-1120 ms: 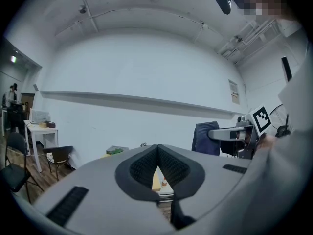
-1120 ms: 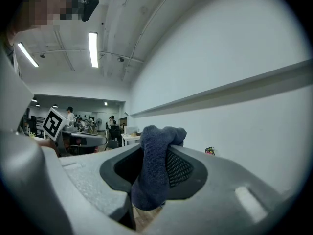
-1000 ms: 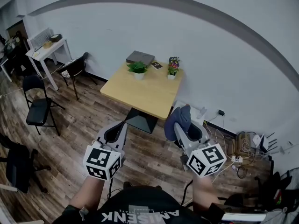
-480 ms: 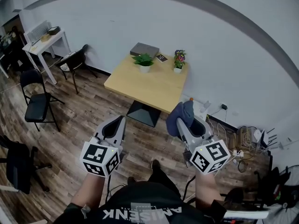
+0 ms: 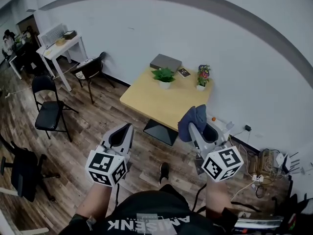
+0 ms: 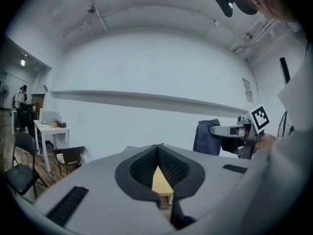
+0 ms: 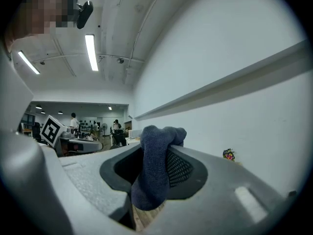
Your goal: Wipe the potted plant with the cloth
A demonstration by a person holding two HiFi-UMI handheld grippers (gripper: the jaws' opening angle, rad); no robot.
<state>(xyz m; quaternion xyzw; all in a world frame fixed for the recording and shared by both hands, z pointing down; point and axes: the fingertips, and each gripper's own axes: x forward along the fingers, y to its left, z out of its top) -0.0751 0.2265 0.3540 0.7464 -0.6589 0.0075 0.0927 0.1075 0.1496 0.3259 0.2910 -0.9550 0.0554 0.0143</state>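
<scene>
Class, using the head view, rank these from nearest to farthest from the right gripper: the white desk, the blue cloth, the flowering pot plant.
1. Blue cloth: clamped in the right gripper itself.
2. Flowering pot plant: ahead, on the far right corner of the wooden table.
3. White desk: far left, against the wall.

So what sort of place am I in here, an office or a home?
Most likely an office or lab room: a wooden table with small potted plants, black chairs beside a white desk, and ceiling strip lights over a shared workspace beyond.
</scene>
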